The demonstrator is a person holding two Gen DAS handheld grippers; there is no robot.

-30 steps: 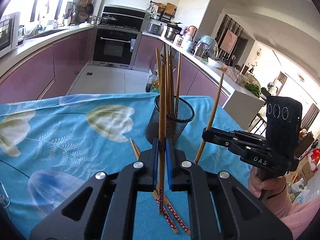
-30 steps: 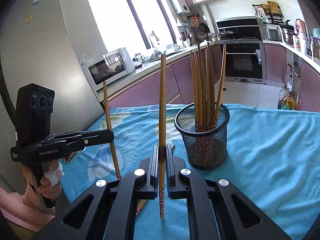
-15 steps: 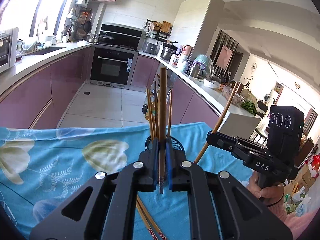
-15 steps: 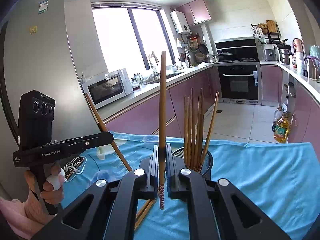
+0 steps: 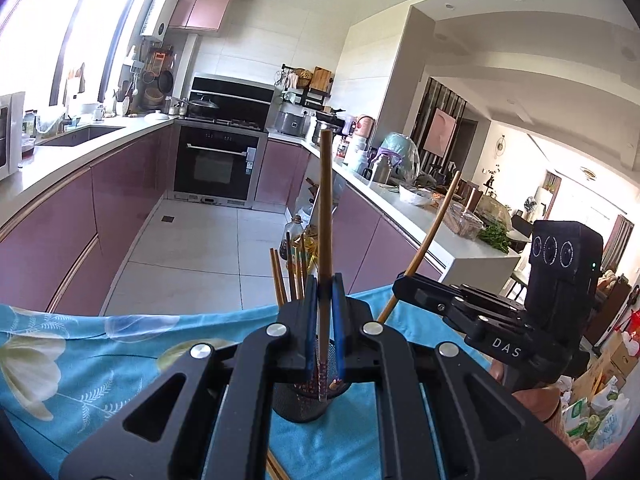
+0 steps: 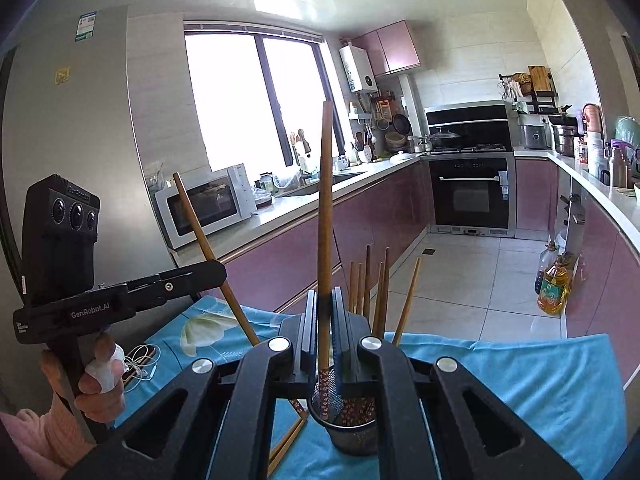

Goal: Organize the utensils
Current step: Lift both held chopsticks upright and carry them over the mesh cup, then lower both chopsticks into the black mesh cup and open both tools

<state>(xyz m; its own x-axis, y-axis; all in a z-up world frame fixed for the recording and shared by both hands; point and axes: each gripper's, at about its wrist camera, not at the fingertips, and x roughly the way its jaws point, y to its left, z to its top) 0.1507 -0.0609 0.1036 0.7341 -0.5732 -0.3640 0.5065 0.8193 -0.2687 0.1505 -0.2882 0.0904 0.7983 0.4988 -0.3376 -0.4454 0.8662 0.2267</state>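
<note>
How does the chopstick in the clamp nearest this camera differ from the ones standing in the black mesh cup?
The held chopstick is clamped in the right gripper, hanging above the mesh cup; the cup's chopsticks rest inside it. The held one stands nearly upright; the others lean and fan out. All are brown wood with patterned red ends.

The mesh holder is mostly hidden behind the left gripper, only its lower wall showing. In the right wrist view the right gripper covers the near side of its rim. The loose chopsticks on the table run off the bottom edge of the left wrist view; in the other view they pass under the gripper's black frame. The table's near edge and corners are cut off in both views. The earphone cable is too small to trace
</note>
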